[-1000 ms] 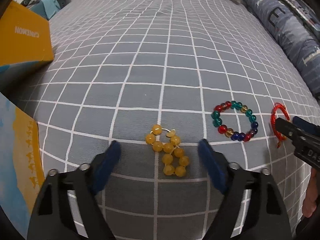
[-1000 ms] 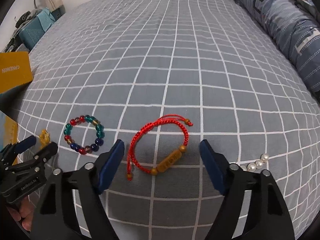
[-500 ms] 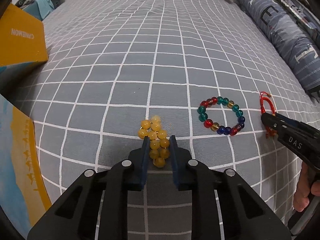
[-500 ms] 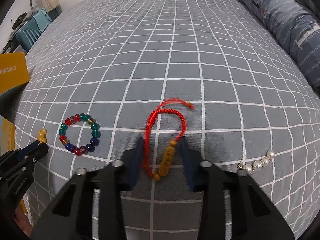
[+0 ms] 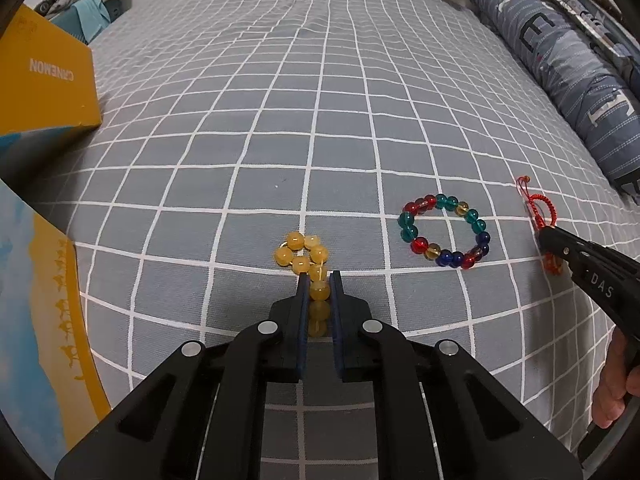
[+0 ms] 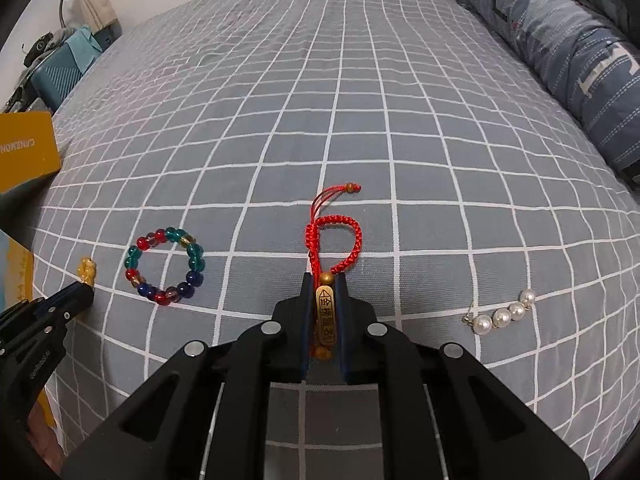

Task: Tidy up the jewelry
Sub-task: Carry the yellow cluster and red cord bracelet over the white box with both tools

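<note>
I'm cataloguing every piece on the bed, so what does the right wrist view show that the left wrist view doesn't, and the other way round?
Only the right wrist view shows the pearl piece and the engraved gold bar of the red cord bracelet, which the right gripper is shut on. Only the left wrist view shows all of the yellow bead bracelet, which the left gripper is shut on. Both show the multicoloured bead bracelet, the grid-patterned sheet, the yellow box and the blue pillow.

The yellow box (image 5: pixel 44 76) reads "CINEMON" upside down, and the right hand-held gripper (image 5: pixel 550 258) bears "DAS".
</note>
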`<state>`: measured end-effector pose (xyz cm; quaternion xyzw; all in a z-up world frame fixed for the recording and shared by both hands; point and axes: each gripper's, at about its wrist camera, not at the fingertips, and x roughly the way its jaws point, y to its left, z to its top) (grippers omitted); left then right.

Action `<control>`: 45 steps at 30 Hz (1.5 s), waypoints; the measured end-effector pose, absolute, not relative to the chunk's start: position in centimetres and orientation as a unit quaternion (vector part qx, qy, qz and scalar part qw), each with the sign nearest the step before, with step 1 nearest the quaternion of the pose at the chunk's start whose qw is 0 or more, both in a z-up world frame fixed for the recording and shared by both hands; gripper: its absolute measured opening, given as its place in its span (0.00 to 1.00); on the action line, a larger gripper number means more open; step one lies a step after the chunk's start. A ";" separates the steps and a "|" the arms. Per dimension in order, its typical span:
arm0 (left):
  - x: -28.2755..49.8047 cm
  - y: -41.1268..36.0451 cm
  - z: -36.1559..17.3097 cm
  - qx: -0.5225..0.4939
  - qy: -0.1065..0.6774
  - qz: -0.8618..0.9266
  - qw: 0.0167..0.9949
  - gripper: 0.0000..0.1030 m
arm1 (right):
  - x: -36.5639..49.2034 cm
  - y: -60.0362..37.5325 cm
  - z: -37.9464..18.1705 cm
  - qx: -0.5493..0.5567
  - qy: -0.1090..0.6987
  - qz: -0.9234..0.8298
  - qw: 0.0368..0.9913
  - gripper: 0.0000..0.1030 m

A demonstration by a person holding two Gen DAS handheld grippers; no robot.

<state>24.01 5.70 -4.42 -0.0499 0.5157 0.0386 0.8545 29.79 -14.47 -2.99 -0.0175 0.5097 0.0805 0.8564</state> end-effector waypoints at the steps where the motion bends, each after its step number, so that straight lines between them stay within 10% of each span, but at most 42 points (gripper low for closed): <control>1: 24.0 5.6 -4.4 -0.051 0.515 0.039 0.855 0.09 | 29.7 -14.5 -2.9 -0.017 0.508 0.081 0.857 0.09; 45: 15.2 7.2 4.9 -0.046 0.409 0.050 0.910 0.09 | 20.4 -11.2 6.4 -0.043 0.389 0.091 0.916 0.09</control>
